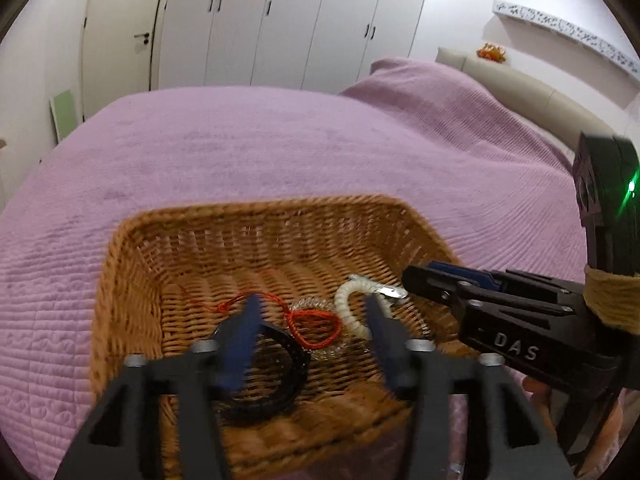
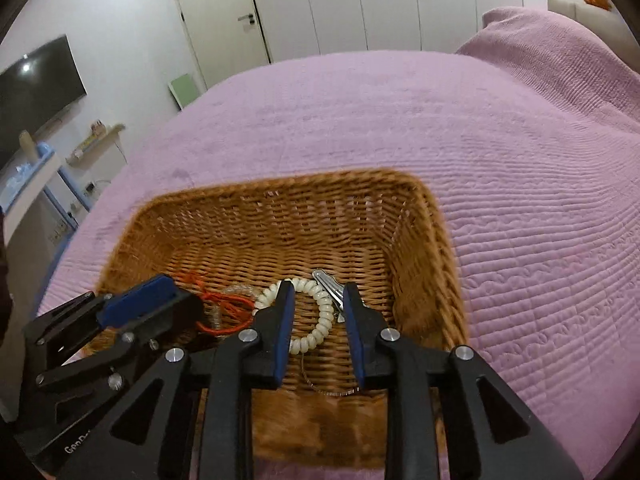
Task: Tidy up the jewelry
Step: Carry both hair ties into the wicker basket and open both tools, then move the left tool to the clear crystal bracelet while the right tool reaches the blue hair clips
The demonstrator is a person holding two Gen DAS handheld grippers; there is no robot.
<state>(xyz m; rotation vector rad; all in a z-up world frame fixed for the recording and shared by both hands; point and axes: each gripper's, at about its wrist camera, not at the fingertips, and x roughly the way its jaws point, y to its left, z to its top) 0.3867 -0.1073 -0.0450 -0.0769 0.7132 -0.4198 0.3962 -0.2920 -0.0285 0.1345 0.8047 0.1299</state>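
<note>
Basket, wicker, rectangular, stood on the purple bedspread near the bed's front edge. Contents, all on the basket floor:

- White coil bracelet with a silver key at its 1 o'clock end.
- Red cord, looped, lying over a clear spiral band.
- Black band, nearest the front wall.

Left gripper: jaws apart, nothing between the pads, poised above the red cord and black band. Right gripper: jaws partly apart, straddling the white coil without pressing on it; the key lay just beyond its fingertips.

Handling note, as judgement: one piece per grip would serve best. The coil is springy, so a close across its thickest turn should hold; the cord overlaps the clear band and may drag it along.

Clearance: the two grippers sat close together inside the basket, right wall just at 3 o'clock of the right gripper. Straight lifting looked safest. Bedspread beyond 12 o'clock lay open for laying pieces out.
</note>
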